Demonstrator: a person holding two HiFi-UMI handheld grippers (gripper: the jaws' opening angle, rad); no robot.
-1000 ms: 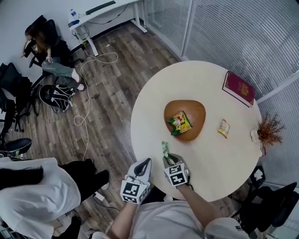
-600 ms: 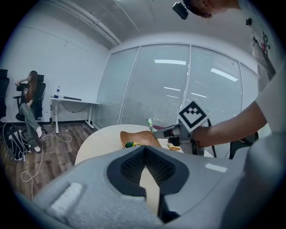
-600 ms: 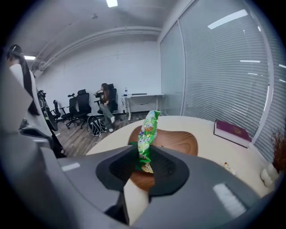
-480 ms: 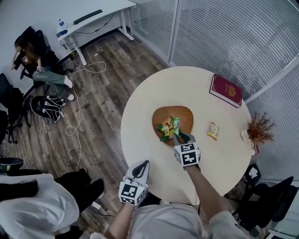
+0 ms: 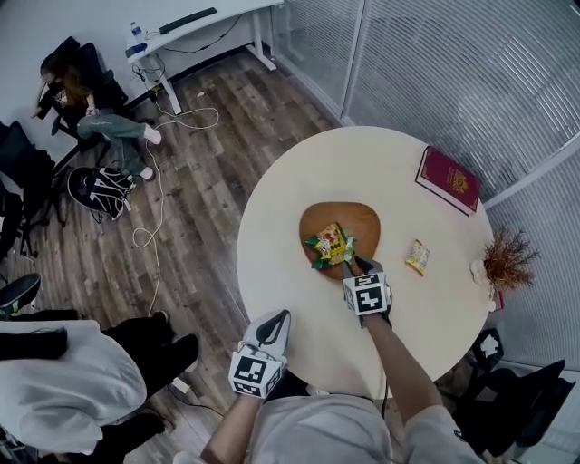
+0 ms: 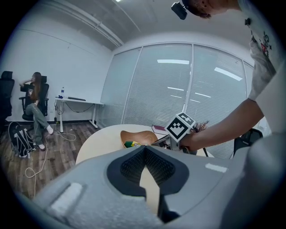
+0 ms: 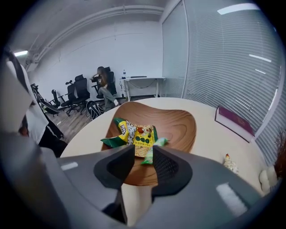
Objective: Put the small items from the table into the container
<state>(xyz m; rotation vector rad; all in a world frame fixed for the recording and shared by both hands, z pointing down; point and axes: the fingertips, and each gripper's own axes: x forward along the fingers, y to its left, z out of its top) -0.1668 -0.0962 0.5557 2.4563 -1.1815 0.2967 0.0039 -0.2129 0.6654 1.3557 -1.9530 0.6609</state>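
Observation:
A wooden bowl (image 5: 364,225) (image 7: 178,123) stands mid-table with a yellow and green snack packet (image 5: 326,245) (image 7: 133,133) in it. My right gripper (image 5: 353,265) (image 7: 143,154) hangs over the bowl's near rim. Its jaws are opening. A small green packet (image 7: 154,150) lies between them against the right pad, its far end on the bowl, and the pads do not press on it. A small yellow packet (image 5: 417,256) (image 7: 230,163) lies on the table right of the bowl. My left gripper (image 5: 276,320) (image 6: 144,150) is shut and empty at the table's near edge.
A red book (image 5: 449,179) (image 7: 234,120) lies at the round table's (image 5: 281,263) far right. A dried plant (image 5: 507,258) stands at its right edge. One person sits at the far left by a desk (image 5: 195,23), another stands at the lower left. Cables run across the floor.
My right gripper carried the small green packet from the table's near edge over to the bowl, and its jaws have parted. The left gripper has barely moved.

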